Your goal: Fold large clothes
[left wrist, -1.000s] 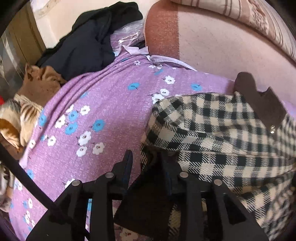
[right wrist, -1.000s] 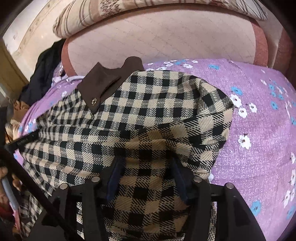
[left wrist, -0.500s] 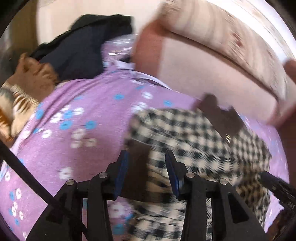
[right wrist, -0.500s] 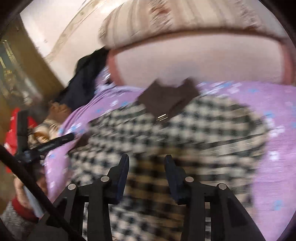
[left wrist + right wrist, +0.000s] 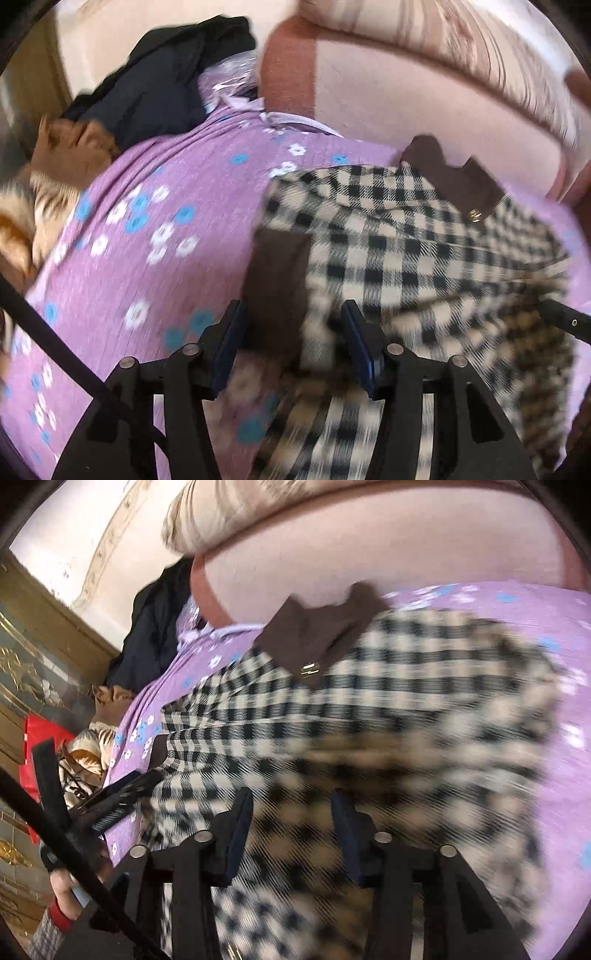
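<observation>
Your left claw (image 5: 291,332) and right claw (image 5: 291,812), both just opened further, stand apart gripping nothing above the checked coat (image 5: 424,258), which lies folded on the purple floral bed (image 5: 147,221).

There was one checked coat (image 5: 424,266), one purple sheet (image 5: 155,236), one dark garment (image 5: 159,85), one brown garment (image 5: 70,151), one red bag (image 5: 35,746), and two grippers (image 5: 291,332) (image 5: 291,819).

No legible text — labels, signs unreadable.
</observation>
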### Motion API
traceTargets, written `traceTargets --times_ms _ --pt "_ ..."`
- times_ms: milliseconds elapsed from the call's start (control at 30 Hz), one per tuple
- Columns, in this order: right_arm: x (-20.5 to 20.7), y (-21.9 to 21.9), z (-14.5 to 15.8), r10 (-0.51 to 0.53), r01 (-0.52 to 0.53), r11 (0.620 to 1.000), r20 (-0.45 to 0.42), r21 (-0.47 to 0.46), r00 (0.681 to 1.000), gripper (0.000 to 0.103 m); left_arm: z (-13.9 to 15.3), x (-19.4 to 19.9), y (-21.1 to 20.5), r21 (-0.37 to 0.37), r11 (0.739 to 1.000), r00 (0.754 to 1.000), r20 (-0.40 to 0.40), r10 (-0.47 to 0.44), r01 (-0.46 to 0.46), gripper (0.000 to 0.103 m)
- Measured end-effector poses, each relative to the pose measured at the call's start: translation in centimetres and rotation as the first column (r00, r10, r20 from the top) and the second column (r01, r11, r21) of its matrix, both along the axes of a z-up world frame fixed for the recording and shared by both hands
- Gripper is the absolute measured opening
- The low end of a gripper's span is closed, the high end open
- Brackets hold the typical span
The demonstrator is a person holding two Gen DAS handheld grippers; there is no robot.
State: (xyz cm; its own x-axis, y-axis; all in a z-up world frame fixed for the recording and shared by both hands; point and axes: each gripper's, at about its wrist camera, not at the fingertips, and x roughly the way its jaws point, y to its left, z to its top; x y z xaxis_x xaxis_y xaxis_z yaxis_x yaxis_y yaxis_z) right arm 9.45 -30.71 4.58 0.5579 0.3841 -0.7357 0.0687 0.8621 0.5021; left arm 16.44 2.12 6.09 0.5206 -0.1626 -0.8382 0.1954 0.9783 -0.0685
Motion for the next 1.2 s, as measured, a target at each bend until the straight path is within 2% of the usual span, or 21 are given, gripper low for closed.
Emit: traceTargets --times_ms 67,100,167,233,267,333,367,433,500,600,633,700,800,900,933,1133,1200 --pt "-3.6 -2.4 0.6 -0.045 0.045 0.999 0.013 -0.010 0.999 0.053 0.0 -1.4 3.0 -0.073 0.997 0.999 -0.028 0.027 -0.029 0.068" --pt "-5.1 -3.6 0.7 -0.070 0.070 0.997 0.012 -0.022 0.998 0.056 -0.3 -2.3 4.6 -0.099 0.994 0.998 -0.043 0.045 -0.049 0.068" --pt "-8.8 -6.2 0.0 -0.129 0.128 0.990 -0.007 -0.053 0.992 0.057 -1.2 -3.8 6.5 -0.102 0.993 0.996 -0.077 0.048 -0.056 0.068" --pt "-11.3 -8.1 -1.3 -0.171 0.169 0.985 -0.054 -0.040 0.984 0.057 -2.8 -5.3 8.1 -0.119 0.992 0.991 -0.134 0.024 -0.040 0.068" --pt "-12.8 -9.2 -2.5 -0.200 0.200 0.980 -0.085 -0.010 0.976 0.057 -3.3 -6.0 8.6 -0.139 0.990 0.988 -0.156 0.009 -0.031 0.068" --pt "-14.9 -10.7 -4.1 -0.227 0.237 0.969 -0.127 0.070 0.966 0.057 -3.1 -7.7 9.1 -0.161 0.987 0.990 -0.141 -0.028 0.005 0.068" --pt "-16.1 -11.2 -5.0 -0.231 0.249 0.956 -0.129 0.157 0.964 0.057 -3.0 -8.3 9.1 -0.182 0.983 0.985 -0.162 -0.051 0.021 0.068" --pt "-17.9 -11.4 -5.7 -0.251 0.275 0.925 -0.119 0.263 0.961 0.057 -3.1 -9.9 9.3 -0.266 0.963 0.974 -0.206 -0.097 0.040 0.064" --pt "-19.1 -11.1 -6.3 -0.236 0.269 0.895 -0.134 0.356 0.963 0.057 -3.4 -12.0 9.2 -0.301 0.951 0.964 -0.229 -0.137 0.064 0.044" --pt "-20.6 -9.3 -6.5 -0.206 0.245 0.887 -0.138 0.392 0.969 0.057 -3.6 -15.4 9.5 -0.333 0.940 0.963 -0.219 -0.158 0.078 0.037" --pt "-21.2 -8.6 -6.6 -0.188 0.229 0.886 -0.140 0.404 0.972 0.057 -3.5 -16.4 9.8 -0.358 0.931 0.963 -0.216 -0.159 0.073 0.036" --pt "-22.8 -7.2 -6.6 -0.168 0.211 0.886 -0.138 0.414 0.976 0.057 -3.5 -17.6 10.2 -0.405 0.912 0.963 -0.215 -0.161 0.062 0.027" --pt "-25.5 -6.1 -6.8 -0.146 0.193 0.874 -0.138 0.447 0.980 0.057 -3.4 -19.9 10.9 -0.464 0.885 0.967 -0.212 -0.145 0.031 0.027" --pt "-27.7 -4.7 -7.1 -0.118 0.173 0.856 -0.142 0.487 0.983 0.056 -2.9 -21.6 11.5 -0.491 0.871 0.968 -0.210 -0.137 0.017 0.027" --pt "-28.6 -4.3 -7.1 -0.108 0.165 0.854 -0.142 0.493 0.984 0.056 -2.9 -22.3 11.8 -0.514 0.858 0.967 -0.213 -0.139 0.010 0.027" --pt "-31.7 -2.6 -7.3 -0.077 0.140 0.858 -0.146 0.495 0.986 0.056 -2.3 -24.3 13.4 -0.466 0.884 0.976 -0.206 -0.069 -0.036 0.032" --pt "-32.5 -2.1 -7.3 -0.072 0.139 0.858 -0.153 0.495 0.986 0.056 -2.4 -25.0 13.7 -0.461 0.886 0.977 -0.204 -0.061 -0.041 0.040"
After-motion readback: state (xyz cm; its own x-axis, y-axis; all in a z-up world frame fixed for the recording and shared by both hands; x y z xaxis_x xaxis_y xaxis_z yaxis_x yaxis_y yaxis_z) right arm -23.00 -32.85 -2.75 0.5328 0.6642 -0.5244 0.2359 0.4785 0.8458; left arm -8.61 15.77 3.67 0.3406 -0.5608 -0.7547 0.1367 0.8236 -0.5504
